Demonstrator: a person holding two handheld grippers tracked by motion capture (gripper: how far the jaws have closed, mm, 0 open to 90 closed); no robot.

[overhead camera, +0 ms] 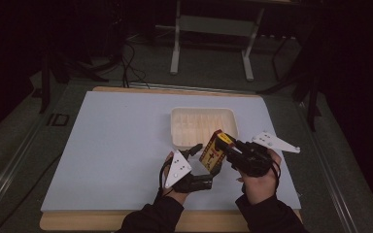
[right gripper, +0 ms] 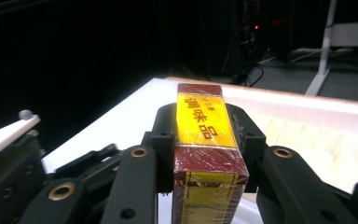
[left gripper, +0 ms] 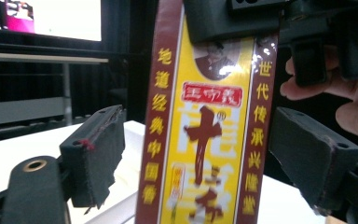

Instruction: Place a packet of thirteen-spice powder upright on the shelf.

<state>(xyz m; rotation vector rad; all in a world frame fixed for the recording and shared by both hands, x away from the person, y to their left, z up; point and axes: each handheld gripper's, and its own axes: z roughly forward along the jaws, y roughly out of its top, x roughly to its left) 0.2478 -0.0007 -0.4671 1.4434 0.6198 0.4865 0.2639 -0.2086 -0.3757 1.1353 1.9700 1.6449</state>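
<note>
Low and right of centre in the high view, the right gripper (overhead camera: 230, 150) is clamped on a yellow and dark-red seasoning box (overhead camera: 214, 151), holding it tilted just above the white table (overhead camera: 116, 145), in front of the near rim of the white tray (overhead camera: 179, 127). The left gripper (overhead camera: 194, 151) points at the box from the left, which looks like a handover or a two-handed regrip. The left gripper view shows what the high view cannot: the box's printed face (left gripper: 205, 140) stands between the left jaws, which are apart, with a gap on each side. The right gripper view shows the box's narrow top face (right gripper: 205, 119) pressed between both jaws, with the tray (right gripper: 317, 126) at right beyond.
</note>
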